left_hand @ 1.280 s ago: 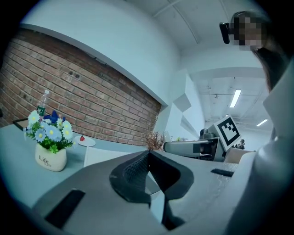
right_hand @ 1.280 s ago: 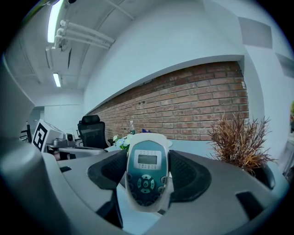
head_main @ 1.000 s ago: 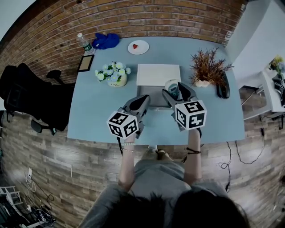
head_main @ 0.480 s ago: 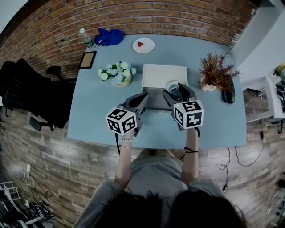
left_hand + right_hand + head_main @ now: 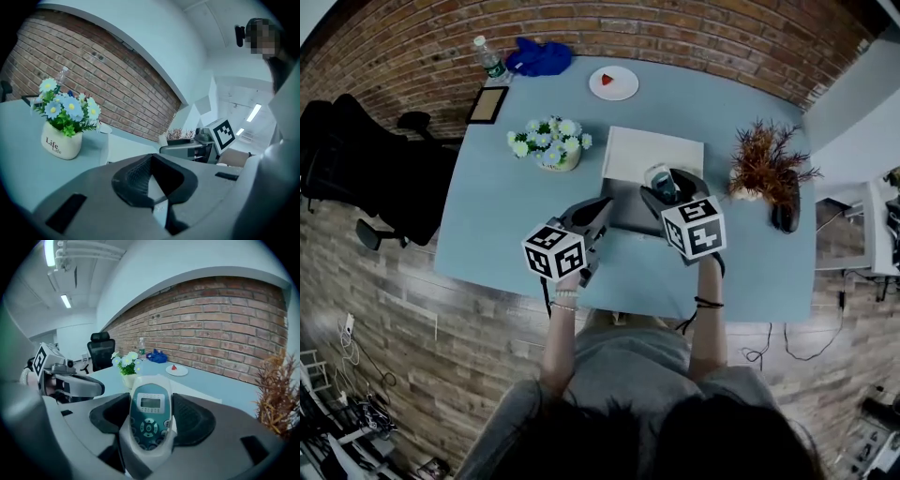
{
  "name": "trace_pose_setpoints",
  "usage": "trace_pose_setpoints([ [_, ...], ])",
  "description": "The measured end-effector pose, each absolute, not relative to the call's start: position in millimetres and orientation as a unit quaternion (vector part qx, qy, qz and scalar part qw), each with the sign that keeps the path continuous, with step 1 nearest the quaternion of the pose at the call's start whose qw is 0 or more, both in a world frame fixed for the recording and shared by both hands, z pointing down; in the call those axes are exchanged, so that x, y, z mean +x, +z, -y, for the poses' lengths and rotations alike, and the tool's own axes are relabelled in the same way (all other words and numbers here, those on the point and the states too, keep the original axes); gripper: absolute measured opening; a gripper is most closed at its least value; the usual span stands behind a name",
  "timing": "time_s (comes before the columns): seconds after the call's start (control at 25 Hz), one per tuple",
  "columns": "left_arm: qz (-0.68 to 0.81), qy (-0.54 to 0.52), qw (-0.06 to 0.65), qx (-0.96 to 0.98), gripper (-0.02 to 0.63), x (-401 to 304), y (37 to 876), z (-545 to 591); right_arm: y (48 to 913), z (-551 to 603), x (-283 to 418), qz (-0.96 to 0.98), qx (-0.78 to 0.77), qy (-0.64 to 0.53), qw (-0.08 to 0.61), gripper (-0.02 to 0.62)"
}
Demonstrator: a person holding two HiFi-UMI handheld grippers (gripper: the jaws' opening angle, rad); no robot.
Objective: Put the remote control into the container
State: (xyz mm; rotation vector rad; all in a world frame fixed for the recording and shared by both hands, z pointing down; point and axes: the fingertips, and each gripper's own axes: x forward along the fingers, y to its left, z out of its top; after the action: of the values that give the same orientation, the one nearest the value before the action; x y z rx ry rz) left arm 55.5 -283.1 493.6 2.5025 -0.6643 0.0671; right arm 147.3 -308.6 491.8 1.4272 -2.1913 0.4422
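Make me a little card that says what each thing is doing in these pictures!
right gripper: shut on the remote control, buttons facing its camera
left gripper: shut, nothing between its jaws, held beside the right one
white container: on the blue table, just beyond the remote control
task so far: remote control not yet set in the white container
also on the table: flower pot, plate, dried plant

Container (image 5: 653,155) at centre of worktop (image 5: 497,225); flower pot (image 5: 548,145) to its left, dried plant (image 5: 766,167) to its right, plate (image 5: 614,82) behind.
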Motion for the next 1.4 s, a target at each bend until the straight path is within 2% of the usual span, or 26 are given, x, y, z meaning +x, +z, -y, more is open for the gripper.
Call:
trace_pose_setpoints([
  [0.36, 0.268, 0.021, 0.304, 0.914, 0.003, 50.6, 511.6, 283.2, 529.2, 304.0, 105.1, 0.843, 0.398, 0.143, 0.333, 0.284],
  [0.8, 0.280, 0.038, 0.316, 0.906, 0.003, 51.7, 530.9, 273.7, 574.3, 296.0, 93.3, 0.839, 0.322, 0.182, 0.399, 0.285],
  [1.4, 0.288, 0.047, 0.324, 0.900, 0.003, 44.3, 540.3, 269.7, 622.7, 294.2, 92.5, 0.803, 0.318, 0.243, 0.442, 0.285],
])
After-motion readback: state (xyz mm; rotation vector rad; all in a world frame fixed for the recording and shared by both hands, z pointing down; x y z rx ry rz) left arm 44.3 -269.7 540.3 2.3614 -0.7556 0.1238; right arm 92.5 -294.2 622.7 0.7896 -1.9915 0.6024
